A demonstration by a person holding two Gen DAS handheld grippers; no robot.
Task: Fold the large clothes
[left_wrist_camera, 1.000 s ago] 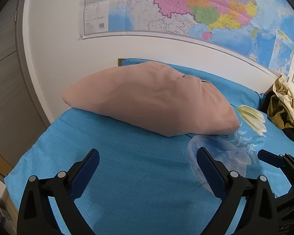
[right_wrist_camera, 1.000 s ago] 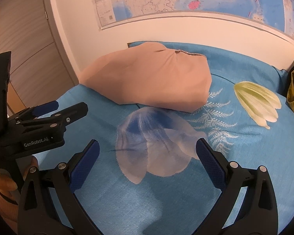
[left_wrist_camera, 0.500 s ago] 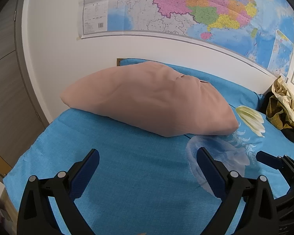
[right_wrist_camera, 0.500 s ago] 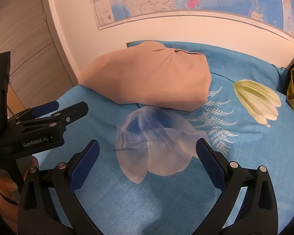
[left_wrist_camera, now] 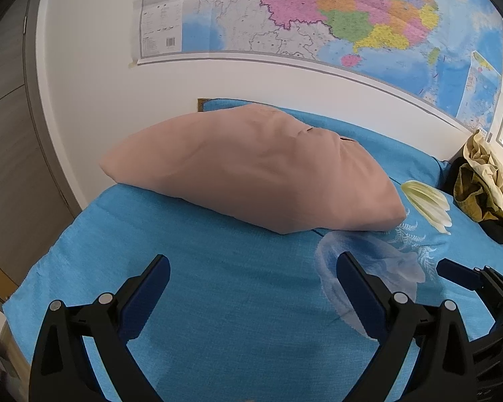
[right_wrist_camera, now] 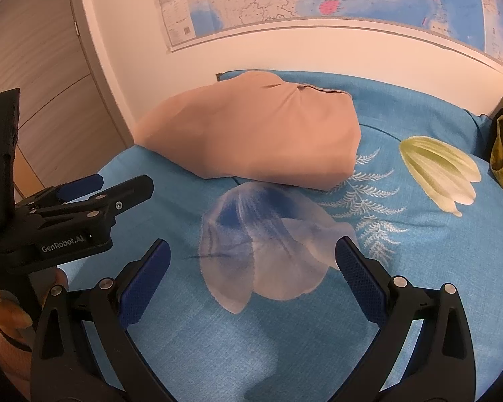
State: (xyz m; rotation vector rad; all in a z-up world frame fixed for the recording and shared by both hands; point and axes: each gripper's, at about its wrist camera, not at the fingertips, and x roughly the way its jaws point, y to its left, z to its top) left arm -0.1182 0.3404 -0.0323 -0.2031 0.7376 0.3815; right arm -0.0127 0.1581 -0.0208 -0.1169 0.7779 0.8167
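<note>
1. Two grippers, left gripper (left_wrist_camera: 251, 288) and right gripper (right_wrist_camera: 251, 268), hover over the blue bedsheet (left_wrist_camera: 238, 294), jaws spread wide, nothing held.
2. Change over the last second: almost none; both views shifted only slightly, so no garment has been taken up.
3. Task item: crumpled olive and cream clothes (left_wrist_camera: 486, 181) lie heaped at the far right bed edge, well apart from both grippers; possibly more than one garment.
4. Surroundings: peach pillow (left_wrist_camera: 251, 174) occupies the far bed; wall map (left_wrist_camera: 318, 16) above.
5. Obstruction: the pillow limits spreading room.
</note>
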